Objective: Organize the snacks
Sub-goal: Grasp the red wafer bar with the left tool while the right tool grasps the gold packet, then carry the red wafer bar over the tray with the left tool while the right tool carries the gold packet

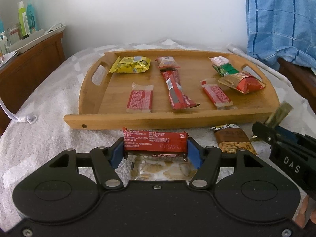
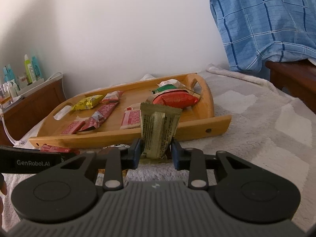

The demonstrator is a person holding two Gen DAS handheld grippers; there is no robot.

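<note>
A soft bed (image 1: 49, 102) is covered with a fluffy white and grey blanket (image 2: 256, 122). A wooden tray (image 1: 138, 121) with two cut-out handles is set flat on the blanket, and many small snack packets are kept inside it. Just in front of the tray, a brown peanut packet (image 1: 233, 140) is laid on the blanket, and a pale packet with biscuit pictures (image 1: 158, 169) is seen beside it, closer in.

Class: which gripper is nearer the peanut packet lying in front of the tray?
Right. The right gripper, clamping an olive packet, is just beside the peanut packet; the left gripper is further off, gripping a red bar.
</note>
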